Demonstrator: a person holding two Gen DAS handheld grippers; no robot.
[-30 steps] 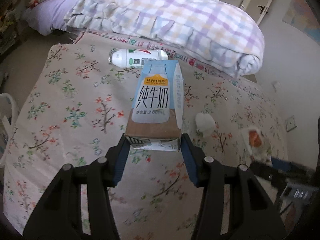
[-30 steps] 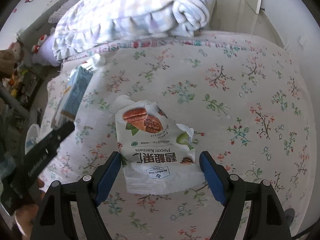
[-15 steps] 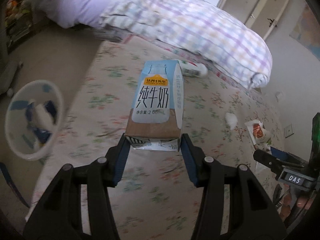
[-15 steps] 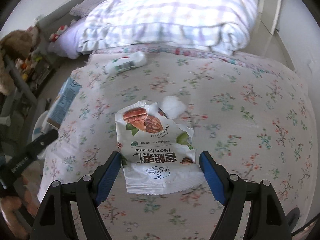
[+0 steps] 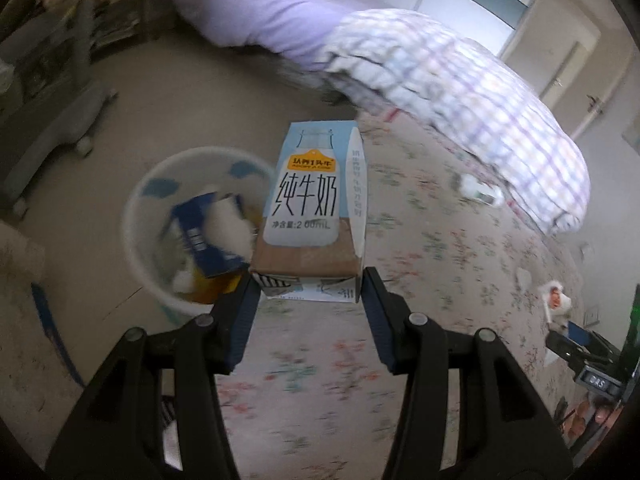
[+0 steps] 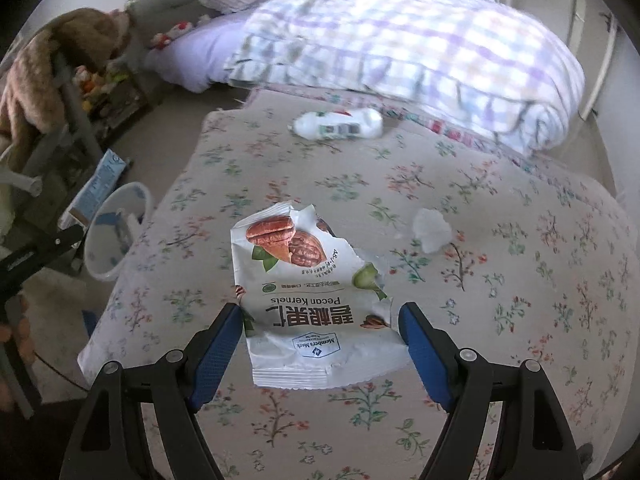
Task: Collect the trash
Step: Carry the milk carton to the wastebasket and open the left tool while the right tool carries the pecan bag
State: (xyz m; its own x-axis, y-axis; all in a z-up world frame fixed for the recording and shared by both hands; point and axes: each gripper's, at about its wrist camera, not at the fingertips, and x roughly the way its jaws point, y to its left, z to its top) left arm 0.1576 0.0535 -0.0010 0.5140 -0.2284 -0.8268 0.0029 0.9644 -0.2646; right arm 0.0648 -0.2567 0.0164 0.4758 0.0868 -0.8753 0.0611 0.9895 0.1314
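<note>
My left gripper (image 5: 310, 294) points steeply downward, its two blue-padded fingers (image 5: 244, 322) clamped against the sides of a milk carton (image 5: 312, 204) that stands up between them. My right gripper (image 6: 320, 338) also tilts steeply down, jaws set wide, pads pressing the edges of a torn pecan kernels bag (image 6: 308, 300). In the right wrist view, my left hand (image 6: 14, 328) shows at the left edge, fingers wrapped around its gripper's handle.

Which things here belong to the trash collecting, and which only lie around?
Part of the job:
- milk carton, held in the left tool
- pecan bag, held in the right tool
- white bottle on the bed
- crumpled tissue on the bed
- trash bin on the floor

Just lying about:
- checked quilt
- brown plush toy
</note>
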